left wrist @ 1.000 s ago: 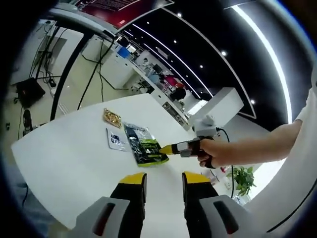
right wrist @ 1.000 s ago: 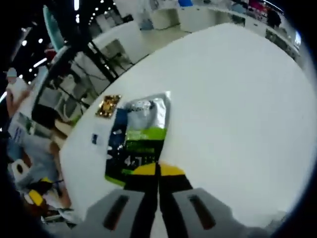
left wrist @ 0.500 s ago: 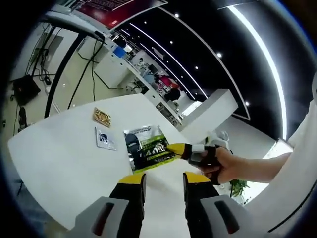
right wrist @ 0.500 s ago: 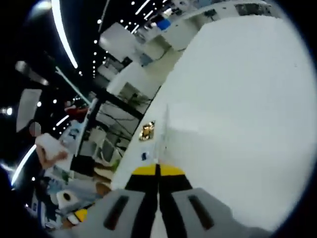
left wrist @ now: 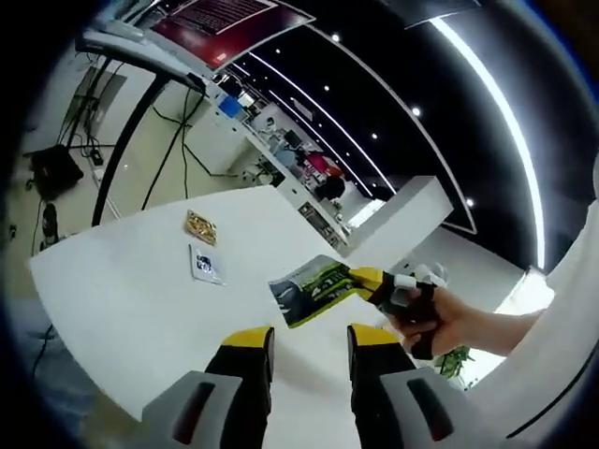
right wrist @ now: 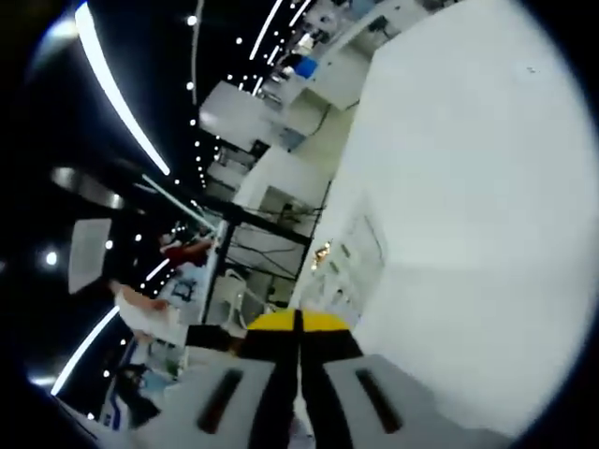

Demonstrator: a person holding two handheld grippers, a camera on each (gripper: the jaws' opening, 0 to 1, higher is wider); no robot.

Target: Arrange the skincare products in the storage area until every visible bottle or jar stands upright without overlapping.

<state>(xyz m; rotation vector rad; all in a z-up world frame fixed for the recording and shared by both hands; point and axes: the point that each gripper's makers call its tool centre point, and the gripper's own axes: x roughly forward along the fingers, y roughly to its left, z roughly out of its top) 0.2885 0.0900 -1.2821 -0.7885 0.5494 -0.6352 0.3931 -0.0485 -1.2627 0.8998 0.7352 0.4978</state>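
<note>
Currently, in the left gripper view, the right gripper [left wrist: 360, 278] enters from three o'clock, its jaws pinching one edge of a green and black sachet [left wrist: 314, 288] held lifted off the white counter [left wrist: 122, 299], probably so it can be stood up or moved. The left gripper [left wrist: 304, 339] hovers at six o'clock, jaws spread and holding nothing. Two smaller packets lie flat at ten o'clock, a gold one [left wrist: 200, 226] and a white one [left wrist: 206, 264] just beside it, apart from the sachet. In the right gripper view the jaws [right wrist: 299, 321] are pressed together; the sachet there is edge-on and hard to make out. Printing on every packet is too small to read.
</note>
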